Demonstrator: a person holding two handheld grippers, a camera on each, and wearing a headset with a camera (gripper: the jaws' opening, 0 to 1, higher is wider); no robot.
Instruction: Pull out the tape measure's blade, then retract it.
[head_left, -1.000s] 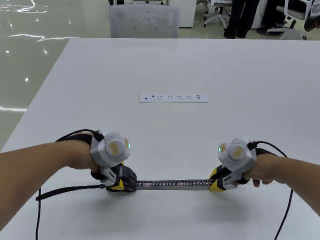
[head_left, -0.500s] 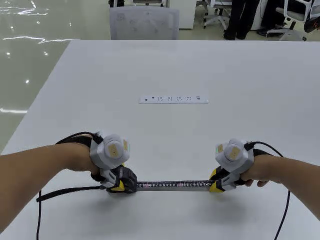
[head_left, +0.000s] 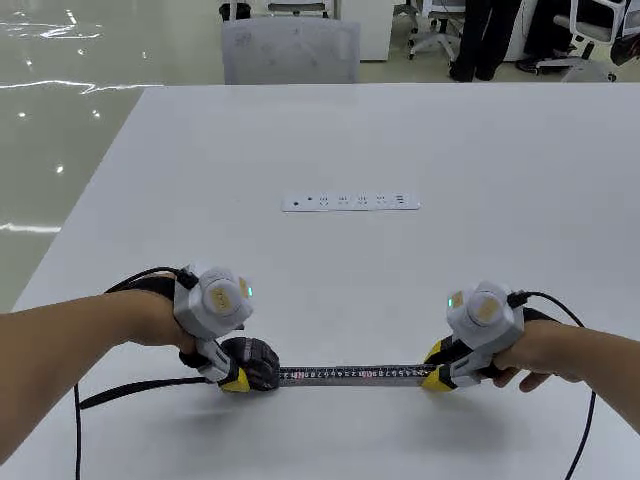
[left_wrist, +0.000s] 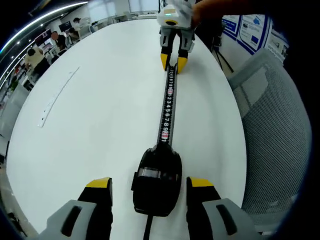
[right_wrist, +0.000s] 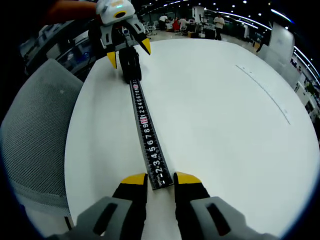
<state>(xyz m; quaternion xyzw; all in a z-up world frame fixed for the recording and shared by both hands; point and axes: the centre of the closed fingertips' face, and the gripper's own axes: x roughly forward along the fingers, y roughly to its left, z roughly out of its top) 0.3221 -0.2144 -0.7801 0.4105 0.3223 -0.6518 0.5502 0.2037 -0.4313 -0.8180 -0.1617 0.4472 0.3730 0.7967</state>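
Tape measure (head_left: 252, 364) lies on white table (head_left: 400, 130), well nearer us than power strip (head_left: 350, 202). Gripper views give us readable numerals on flat blade (right_wrist: 145, 125); head view blurs them. Case (left_wrist: 157, 175) black, rounded. Left gripper (left_wrist: 150, 183) spread wide, straddling case, slim gaps. Right gripper (right_wrist: 161, 179) pinches blade tip.

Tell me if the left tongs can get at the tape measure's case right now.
Probably yes. The case lies between the open jaws of the left tongs, with a gap each side, nothing in the way. The right tongs pinch the tip of the blade.
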